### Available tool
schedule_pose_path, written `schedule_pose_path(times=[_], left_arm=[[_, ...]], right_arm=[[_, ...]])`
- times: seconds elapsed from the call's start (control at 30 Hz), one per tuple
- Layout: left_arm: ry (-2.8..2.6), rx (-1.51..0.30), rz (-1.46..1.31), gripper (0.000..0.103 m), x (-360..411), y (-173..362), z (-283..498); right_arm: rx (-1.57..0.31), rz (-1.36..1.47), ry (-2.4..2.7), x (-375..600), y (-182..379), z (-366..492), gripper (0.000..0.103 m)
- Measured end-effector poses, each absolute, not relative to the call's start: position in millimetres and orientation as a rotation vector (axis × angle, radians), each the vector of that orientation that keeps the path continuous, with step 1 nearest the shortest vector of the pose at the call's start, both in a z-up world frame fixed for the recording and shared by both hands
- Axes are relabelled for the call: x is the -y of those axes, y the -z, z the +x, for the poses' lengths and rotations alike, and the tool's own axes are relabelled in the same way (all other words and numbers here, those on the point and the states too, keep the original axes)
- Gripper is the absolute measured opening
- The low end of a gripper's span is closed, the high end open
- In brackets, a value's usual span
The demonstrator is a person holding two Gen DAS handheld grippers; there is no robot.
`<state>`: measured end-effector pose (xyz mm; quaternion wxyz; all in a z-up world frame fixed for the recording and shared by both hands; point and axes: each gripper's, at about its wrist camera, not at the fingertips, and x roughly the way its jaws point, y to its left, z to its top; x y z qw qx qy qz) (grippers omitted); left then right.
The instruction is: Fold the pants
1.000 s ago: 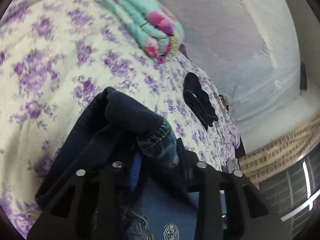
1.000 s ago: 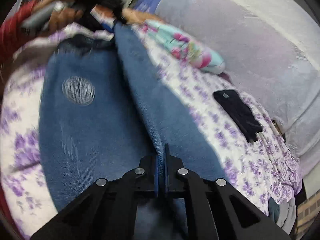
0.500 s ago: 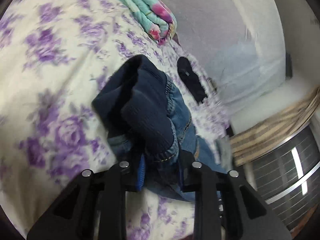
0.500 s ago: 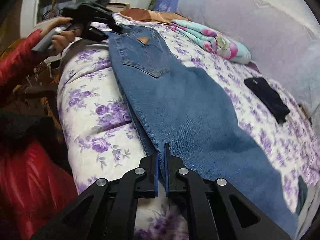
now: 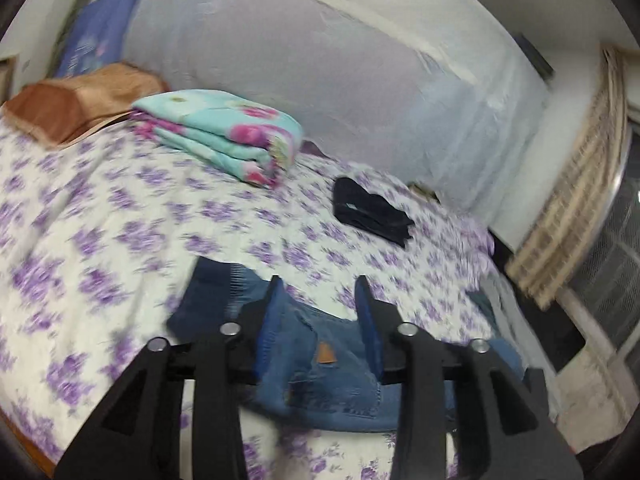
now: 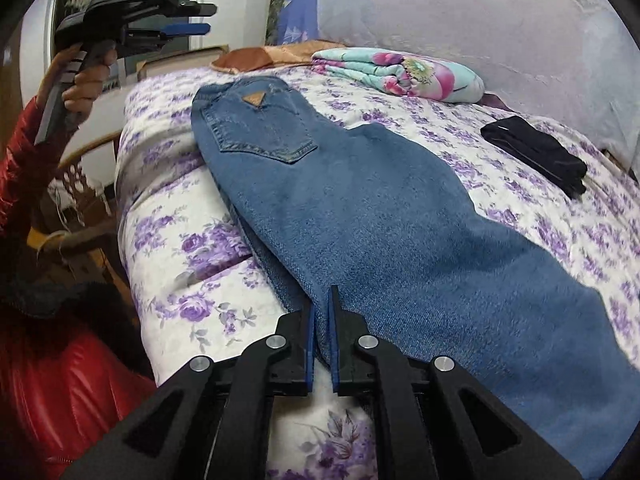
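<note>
Blue jeans (image 6: pixel 360 208) lie flat along the flowered bed (image 6: pixel 168 264), back pocket and brown patch up, waistband at the far end. My right gripper (image 6: pixel 322 300) is shut on the near side edge of the leg, with denim between its pads. A hand holds my left gripper (image 6: pixel 202 19) up in the air, left of the waistband and clear of the bed. In the left wrist view the left gripper (image 5: pixel 319 286) hovers above the jeans (image 5: pixel 320 372). Its jaws are opening and nothing is between them.
A folded turquoise floral blanket (image 6: pixel 400 72) and a brown pillow (image 5: pixel 72 108) lie at the head of the bed. A folded black garment (image 6: pixel 536 152) sits to the right of the jeans. A person's red sleeve (image 6: pixel 24 184) and a wicker chair (image 6: pixel 72 240) are beside the bed's left edge.
The left gripper let go of the bunched waistband and rose away from the bed. The jeans now lie spread flat. The right gripper stayed shut and sank toward the leg's edge.
</note>
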<state>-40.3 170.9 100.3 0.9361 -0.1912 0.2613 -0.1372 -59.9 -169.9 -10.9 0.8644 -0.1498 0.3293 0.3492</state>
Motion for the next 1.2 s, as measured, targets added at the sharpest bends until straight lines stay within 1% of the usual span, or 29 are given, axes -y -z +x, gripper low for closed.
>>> schedule_pose_path(times=[0.07, 0.13, 0.17, 0.2, 0.23, 0.3, 0.4, 0.43, 0.5, 0.53, 0.57, 0.63, 0.67, 0.7, 0.73, 0.8, 0.83, 0.87, 0.9, 0.97, 1.07, 1.2], left_arm=[[0.290, -0.598, -0.344, 0.040, -155, -82, -27], [0.263, -0.728, -0.288, 0.041, -141, -43, -1], [0.215, -0.803, -0.273, 0.036, -140, -14, 12], [0.200, -0.791, -0.279, 0.032, -143, -2, 11], [0.189, -0.743, -0.260, 0.025, -144, 1, 4], [0.189, -0.727, -0.252, 0.025, -146, -2, -5], [0.197, -0.725, -0.347, 0.024, -148, -18, -14], [0.246, -0.709, -0.339, 0.025, -140, -27, -19], [0.336, -0.669, -0.267, 0.038, -112, -45, -27], [0.380, -0.650, -0.226, 0.056, -95, -50, -31], [0.419, -0.643, -0.201, 0.071, -78, -52, -32], [0.527, -0.684, -0.143, 0.072, -35, -38, -27], [0.542, -0.708, -0.127, 0.072, -24, -30, -24], [0.541, -0.753, -0.104, 0.072, -11, -13, -18], [0.523, -0.776, -0.088, 0.072, -4, 1, -13], [0.496, -0.718, -0.024, 0.072, 2, 17, -18], [0.494, -0.710, -0.009, 0.072, 3, 16, -21], [0.499, -0.710, -0.023, 0.072, 1, 15, -21], [0.513, -0.709, -0.055, 0.072, -4, 15, -20], [0.531, -0.707, -0.091, 0.072, -11, 17, -18], [0.528, -0.695, -0.085, 0.072, -8, 16, -21], [0.540, -0.695, -0.098, 0.072, -8, 15, -19]], right_arm=[[-0.675, -0.314, -0.723, 169, 12, -62, 0.006], [-0.660, -0.326, -0.711, 167, 12, -66, 0.006], [-0.652, -0.331, -0.707, 167, 12, -67, 0.006], [-0.647, -0.334, -0.706, 167, 11, -68, 0.006], [-0.648, -0.330, -0.705, 167, 11, -67, 0.006], [-0.653, -0.312, -0.710, 169, 12, -66, 0.006], [-0.657, -0.297, -0.717, 171, 12, -65, 0.007], [-0.657, -0.295, -0.718, 171, 12, -65, 0.007], [-0.655, -0.297, -0.716, 171, 12, -65, 0.008], [-0.655, -0.298, -0.715, 171, 12, -65, 0.008], [-0.655, -0.298, -0.715, 171, 12, -65, 0.008], [-0.652, -0.274, -0.712, 175, 6, -67, 0.011], [-0.654, -0.236, -0.702, 182, 2, -70, 0.021], [-0.656, -0.191, -0.696, 191, -3, -74, 0.034], [-0.652, -0.144, -0.685, 202, -8, -78, 0.038], [-0.640, -0.029, -0.611, 240, -20, -90, 0.040], [-0.635, 0.019, -0.560, 259, -24, -94, 0.041], [-0.630, 0.078, -0.486, 283, -28, -97, 0.043], [-0.632, 0.139, -0.395, 308, -29, -99, 0.049], [-0.652, 0.264, -0.221, 353, -27, -99, 0.058], [-0.685, 0.492, -0.081, 410, -12, -96, 0.059], [-0.721, 0.734, -0.097, 442, 18, -79, 0.059]])
